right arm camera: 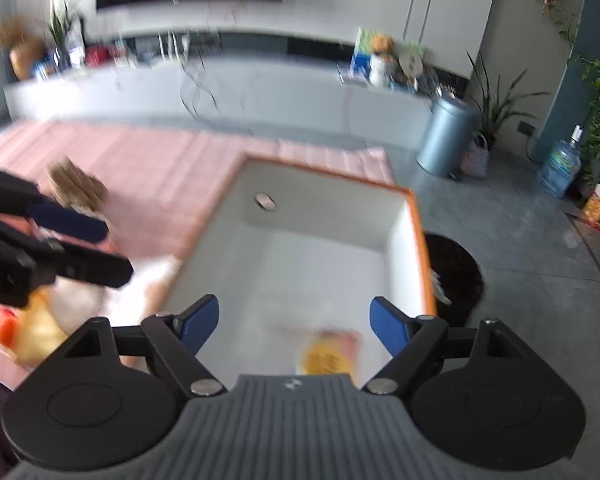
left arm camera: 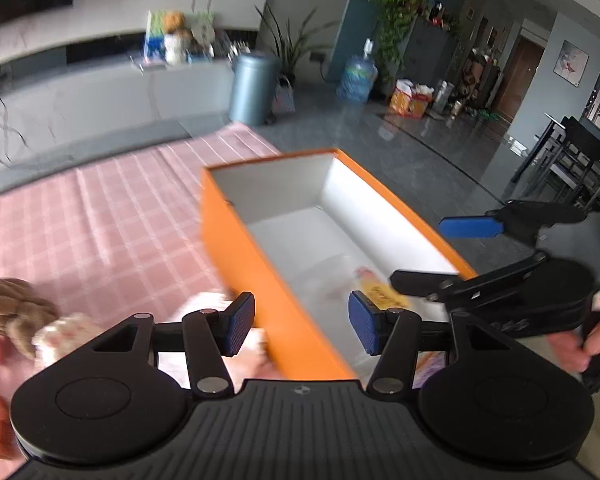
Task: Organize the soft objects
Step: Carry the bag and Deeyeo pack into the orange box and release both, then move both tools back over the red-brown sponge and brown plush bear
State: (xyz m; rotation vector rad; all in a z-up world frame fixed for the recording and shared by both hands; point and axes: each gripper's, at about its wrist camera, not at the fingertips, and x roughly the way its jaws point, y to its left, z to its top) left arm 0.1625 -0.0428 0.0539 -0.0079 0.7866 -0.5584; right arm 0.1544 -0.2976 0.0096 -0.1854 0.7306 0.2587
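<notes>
Left gripper (left arm camera: 302,322) released, empty, straddling the near wall of the box (left arm camera: 236,240); right gripper (right arm camera: 294,326) released, empty, over the box. One pouch (right arm camera: 330,354) inside. Doll (left arm camera: 24,320) on pink cloth (left arm camera: 100,220) left of box: likely light, squashy, best pinched mid-body, not by the hair.

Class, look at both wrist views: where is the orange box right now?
The orange box sits at the right edge of the pink checked cloth, central in both views, directly ahead of the open left gripper and right gripper.
</notes>
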